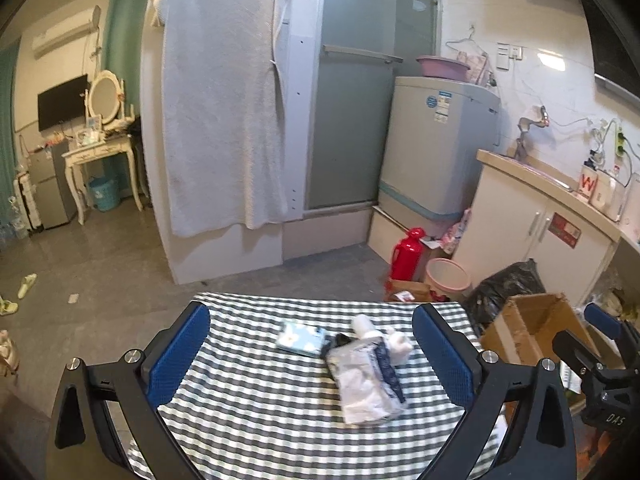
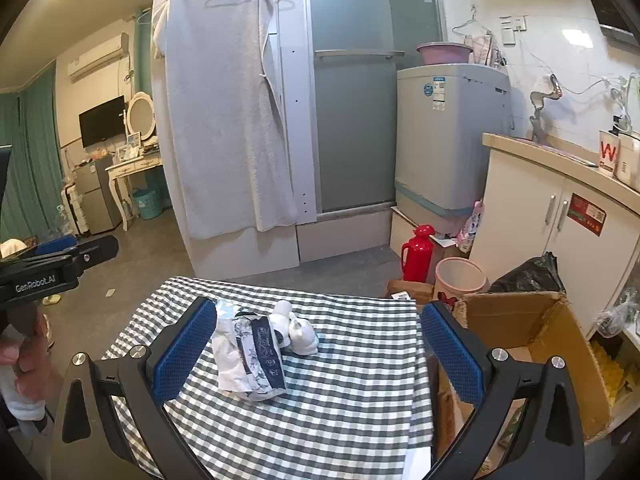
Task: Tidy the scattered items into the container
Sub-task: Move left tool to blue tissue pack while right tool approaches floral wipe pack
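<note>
Dim indoor light, ceiling glare top-left, fisheye edges, perhaps slight blur.

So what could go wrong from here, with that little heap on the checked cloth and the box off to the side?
1. The tissue pack, white bottle and blue-and-white pouch lie bunched together, so the wide-open left gripper may nudge neighbours when picking one.
2. The cardboard box stands beyond the table's right edge; an item released early could fall beside it.
3. The checked cloth could snag and drag.

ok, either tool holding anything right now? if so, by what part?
Nothing held. Left tool and right tool are both open and empty; the tissue pack lies untouched on the table.
</note>
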{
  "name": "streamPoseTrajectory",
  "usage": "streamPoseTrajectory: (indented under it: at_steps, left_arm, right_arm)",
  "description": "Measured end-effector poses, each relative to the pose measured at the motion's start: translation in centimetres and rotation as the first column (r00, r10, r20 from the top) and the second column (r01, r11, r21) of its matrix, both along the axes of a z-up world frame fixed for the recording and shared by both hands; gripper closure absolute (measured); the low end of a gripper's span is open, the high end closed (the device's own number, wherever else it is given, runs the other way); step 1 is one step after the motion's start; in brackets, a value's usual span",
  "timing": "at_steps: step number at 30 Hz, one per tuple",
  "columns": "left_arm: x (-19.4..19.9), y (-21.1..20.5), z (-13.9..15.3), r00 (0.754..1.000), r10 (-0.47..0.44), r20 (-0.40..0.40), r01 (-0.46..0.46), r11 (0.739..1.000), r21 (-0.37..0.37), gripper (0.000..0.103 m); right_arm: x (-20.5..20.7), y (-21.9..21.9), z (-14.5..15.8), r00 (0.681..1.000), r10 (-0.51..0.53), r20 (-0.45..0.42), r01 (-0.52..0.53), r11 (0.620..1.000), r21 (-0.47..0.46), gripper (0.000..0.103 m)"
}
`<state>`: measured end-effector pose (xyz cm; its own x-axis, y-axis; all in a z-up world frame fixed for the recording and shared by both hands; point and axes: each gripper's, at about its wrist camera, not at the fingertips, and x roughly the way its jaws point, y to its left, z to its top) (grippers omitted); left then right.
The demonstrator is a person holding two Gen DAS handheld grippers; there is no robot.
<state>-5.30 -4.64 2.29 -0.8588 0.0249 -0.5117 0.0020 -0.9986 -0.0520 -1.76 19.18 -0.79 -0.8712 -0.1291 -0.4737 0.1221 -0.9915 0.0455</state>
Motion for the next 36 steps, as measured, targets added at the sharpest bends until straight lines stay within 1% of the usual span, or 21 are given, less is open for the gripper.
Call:
streamPoseTrajectory:
  at_steps: [8,25,36]
  left_arm:
    - [-0.4,-1.7,-1.0,0.999,0.035,-0.001,-0.035,0.999,-0.026,0.000]
    - [-2.7,-5.3,-3.9,0.994,0.095,0.046,-0.094,0.995,-0.025,0.000]
    - [-5.0,-6.4,-6.7,0.991,0.091,0.103,-0.090,0.996,-0.020,0.000]
  right_arm:
    - [-1.7,-2.3,-1.1,0.999,0.043,0.028,-0.043,0.999,0.006,0.000]
    - [-4.8,-6.4,-4.0,0.990,0.096,0.100,-0.098,0.995,0.025,0.000]
    - [-7.2,-8.1,-6.4,0.981,0.103,0.162,-0.111,0.993,0.038,0.000]
